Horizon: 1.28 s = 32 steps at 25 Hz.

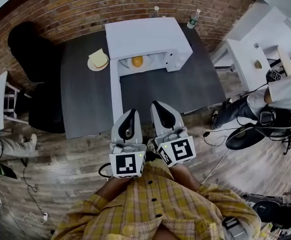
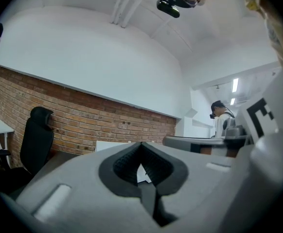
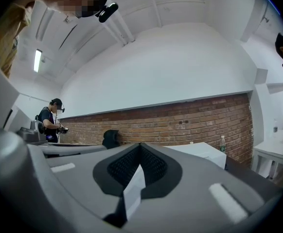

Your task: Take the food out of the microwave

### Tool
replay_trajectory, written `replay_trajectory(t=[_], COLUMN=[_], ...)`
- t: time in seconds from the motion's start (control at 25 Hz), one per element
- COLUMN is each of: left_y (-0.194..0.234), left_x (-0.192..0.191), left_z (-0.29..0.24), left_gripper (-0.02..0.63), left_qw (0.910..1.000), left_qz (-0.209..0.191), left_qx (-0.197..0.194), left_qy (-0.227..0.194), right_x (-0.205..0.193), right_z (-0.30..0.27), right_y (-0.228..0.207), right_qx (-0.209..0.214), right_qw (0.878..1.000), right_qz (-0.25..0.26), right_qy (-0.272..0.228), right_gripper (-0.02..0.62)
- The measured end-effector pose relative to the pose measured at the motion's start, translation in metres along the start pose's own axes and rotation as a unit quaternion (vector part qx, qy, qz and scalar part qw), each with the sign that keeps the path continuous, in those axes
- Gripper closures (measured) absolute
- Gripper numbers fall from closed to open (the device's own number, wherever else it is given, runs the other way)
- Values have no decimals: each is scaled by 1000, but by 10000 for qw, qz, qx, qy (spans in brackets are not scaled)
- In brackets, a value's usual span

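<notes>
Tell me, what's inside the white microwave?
The door is open, and inside the microwave, near the front, sits a piece of orange-yellow food. The microwave's own top covers the rest of the inside from above, so anything farther back cannot be seen.

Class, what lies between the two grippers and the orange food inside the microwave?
Only bare dark table, as the head view shows; the microwave's open door runs along that stretch's left side.
</notes>
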<state>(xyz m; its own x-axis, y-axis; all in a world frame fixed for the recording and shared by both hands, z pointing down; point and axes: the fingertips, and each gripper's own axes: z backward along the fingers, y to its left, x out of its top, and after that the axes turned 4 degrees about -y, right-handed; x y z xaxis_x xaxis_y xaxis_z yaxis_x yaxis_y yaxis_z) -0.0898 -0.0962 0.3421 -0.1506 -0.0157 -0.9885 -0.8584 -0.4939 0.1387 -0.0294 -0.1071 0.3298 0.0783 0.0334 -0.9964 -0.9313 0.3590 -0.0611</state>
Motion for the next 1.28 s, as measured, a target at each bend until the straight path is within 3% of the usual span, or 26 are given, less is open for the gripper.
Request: replay_trajectory(t=[0.4,0.88,1.04,1.28], left_y=[-13,-10,-7,-5], left_x=[-23,-57,-67,-75], left_z=[-45,-88,-94,-107], left_gripper=[606,606,606,606], left_qw=[9995,9975,9963,9954], left_qz=[-46,-54,-111,-111], left_qx=[283,623,730,798], left_qy=[104,335,443,512], right_x=[-15,-71,-107,-158], right_z=[-17,-66,-86,-113], right_y=[-48,-108,-125,-151], right_qx=[236,323,301,155], right_qw=[9996,9933,9859,9646], right_qz=[-135,-1031,-1474,-2392], right_qy=[8,420,727,1098], right_gripper=[592,592,592,592])
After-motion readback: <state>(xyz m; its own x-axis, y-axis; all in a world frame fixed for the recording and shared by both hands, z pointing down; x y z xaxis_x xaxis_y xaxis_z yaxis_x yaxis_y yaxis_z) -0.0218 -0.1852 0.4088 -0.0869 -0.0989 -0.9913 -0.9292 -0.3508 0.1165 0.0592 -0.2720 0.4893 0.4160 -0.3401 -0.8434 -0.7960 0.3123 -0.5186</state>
